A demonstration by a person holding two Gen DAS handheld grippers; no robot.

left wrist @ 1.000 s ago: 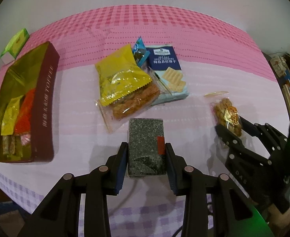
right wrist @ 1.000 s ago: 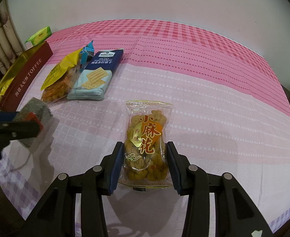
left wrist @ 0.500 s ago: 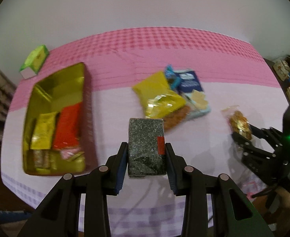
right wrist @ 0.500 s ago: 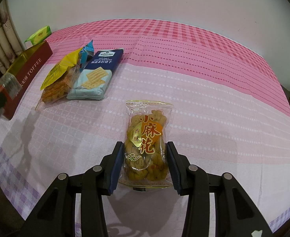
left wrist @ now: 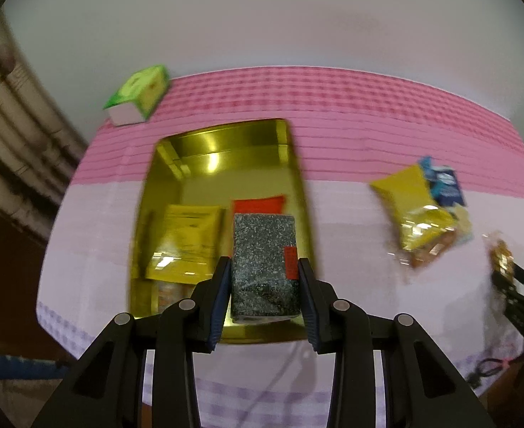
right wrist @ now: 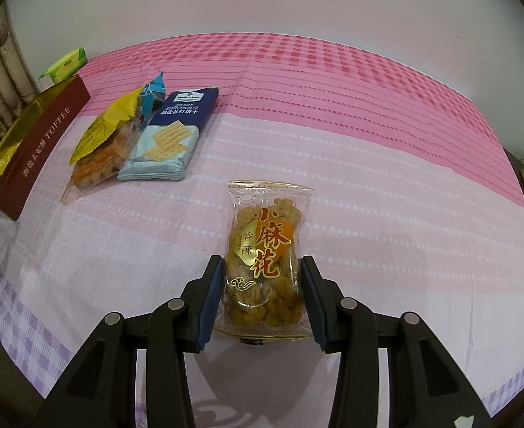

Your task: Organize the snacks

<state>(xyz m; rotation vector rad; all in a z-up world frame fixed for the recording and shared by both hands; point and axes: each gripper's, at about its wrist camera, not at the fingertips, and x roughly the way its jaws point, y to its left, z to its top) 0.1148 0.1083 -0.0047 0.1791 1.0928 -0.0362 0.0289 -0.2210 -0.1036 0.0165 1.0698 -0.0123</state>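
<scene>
Since a second ago our left gripper (left wrist: 264, 281) has carried the speckled dark packet (left wrist: 264, 264) from above the open cloth to above the gold tin (left wrist: 222, 158), while the right has stayed put. Our left fingers (left wrist: 220, 287) clamp the packet by its sides so it can drop in beside the yellow pouch (left wrist: 185, 240) and red pack (left wrist: 258, 203). The right gripper (right wrist: 262, 297) pinches the twist-snack bag (right wrist: 267, 255), resting on the surface (right wrist: 387, 185). Both grippers point steeply down.
</scene>
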